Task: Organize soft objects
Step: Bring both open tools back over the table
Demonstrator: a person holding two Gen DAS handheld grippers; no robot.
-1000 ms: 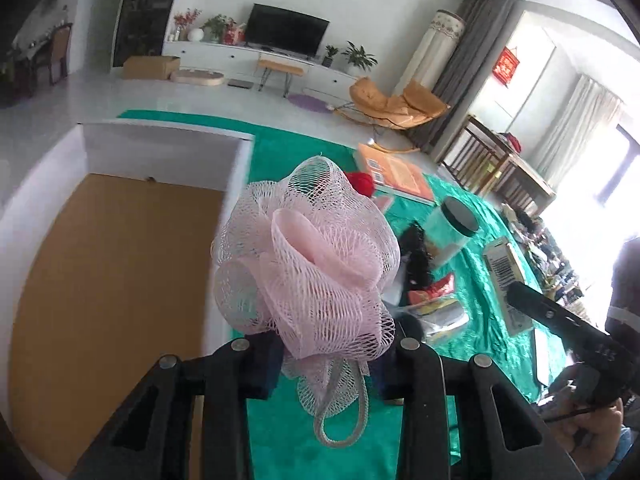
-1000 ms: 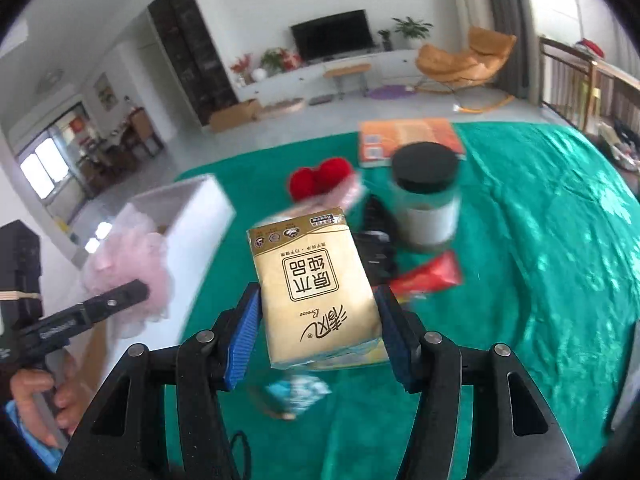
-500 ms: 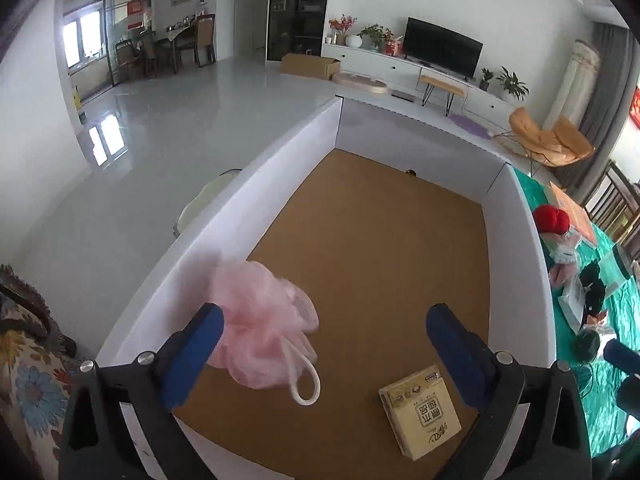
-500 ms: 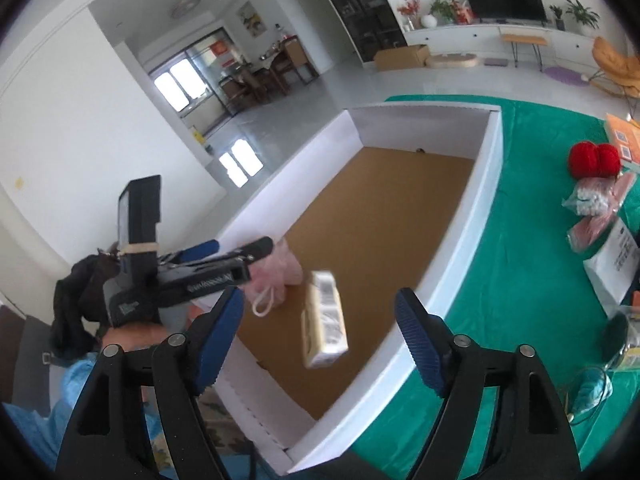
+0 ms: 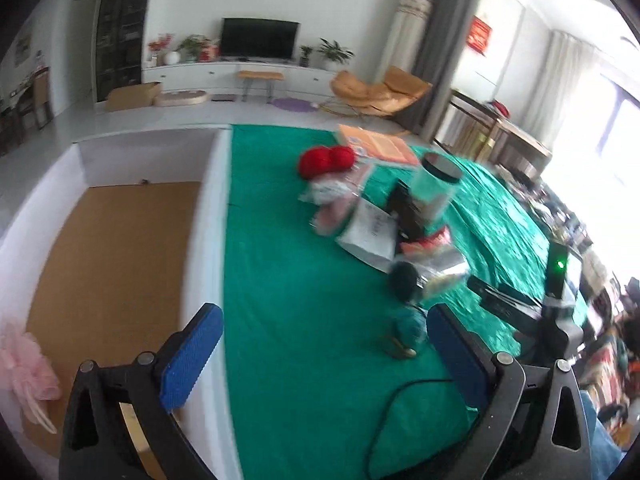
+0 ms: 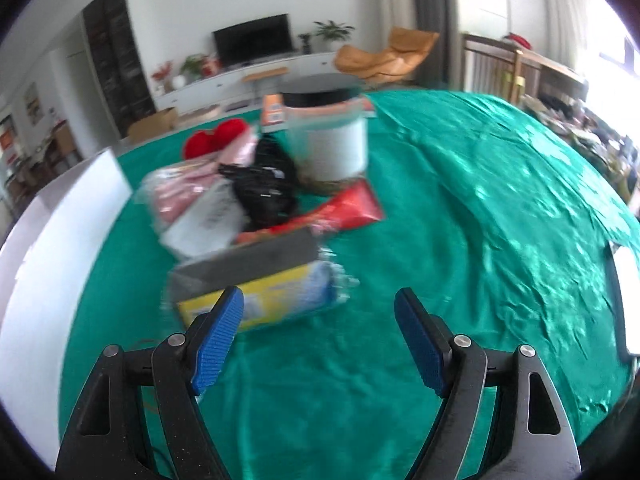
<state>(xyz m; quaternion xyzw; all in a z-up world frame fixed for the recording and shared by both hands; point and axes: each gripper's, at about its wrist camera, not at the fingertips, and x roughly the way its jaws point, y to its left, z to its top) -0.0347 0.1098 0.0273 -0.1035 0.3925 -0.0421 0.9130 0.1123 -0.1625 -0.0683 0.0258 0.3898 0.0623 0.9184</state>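
Both tools are empty. The left tool stands with its blue pads spread wide, nothing between them. The right tool is likewise spread wide with nothing gripped; only green cloth shows between its pads, and its jaws have just been opening.

The pink mesh pouf lies on the brown floor of the white box, at the lower left edge of the left wrist view. This placement is judged to be one soft item already sorted. The remaining items sit as a loose pile on the green-covered tabletop, right of the box: red yarn balls, a pink packet, a white packet, a black bag, a red wrapper and a lidded jar.

The right wrist view alone shows a grey-and-yellow pack at close range, just ahead of the left pad; it is judged a likely next pick. The left wrist view alone shows the box interior, the pouf, and the right tool's body at the right edge.
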